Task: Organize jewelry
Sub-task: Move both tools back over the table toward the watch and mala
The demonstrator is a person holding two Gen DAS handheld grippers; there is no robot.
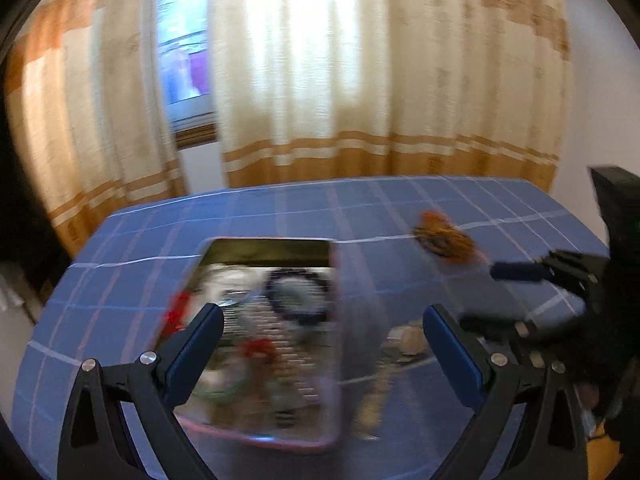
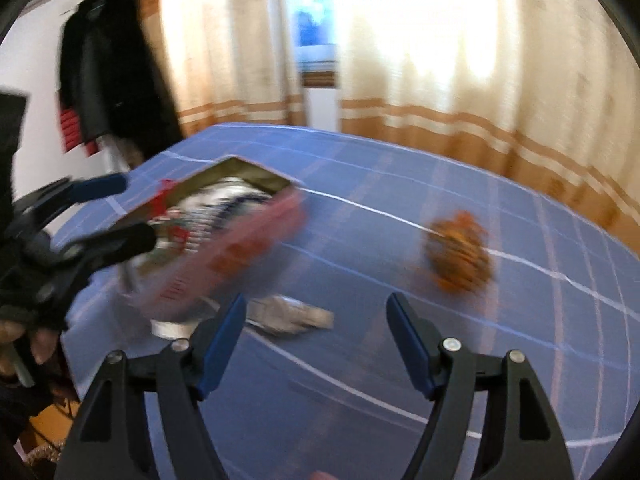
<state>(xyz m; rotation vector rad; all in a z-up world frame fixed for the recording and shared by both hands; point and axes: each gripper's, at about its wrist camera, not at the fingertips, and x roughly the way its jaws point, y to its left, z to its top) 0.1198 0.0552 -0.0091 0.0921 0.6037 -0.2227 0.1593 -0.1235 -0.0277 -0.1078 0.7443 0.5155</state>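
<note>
A pink open box (image 1: 338, 340) full of mixed jewelry sits on the blue checked tablecloth (image 1: 280, 208); it also shows in the right wrist view (image 2: 256, 236). My left gripper (image 1: 322, 320) is open and empty, hovering over the box. An orange beaded piece (image 1: 444, 238) lies to the right on the cloth, also in the right wrist view (image 2: 460, 256). A pale silvery piece (image 2: 292, 316) lies beside the box, just ahead of my right gripper (image 2: 316, 308), which is open and empty. Both views are blurred.
Cream and tan curtains (image 1: 360, 80) hang behind the table with a window gap (image 1: 188, 68). A dark coat (image 2: 108, 68) hangs at the left wall. The right gripper (image 1: 516, 272) shows at the left view's right edge.
</note>
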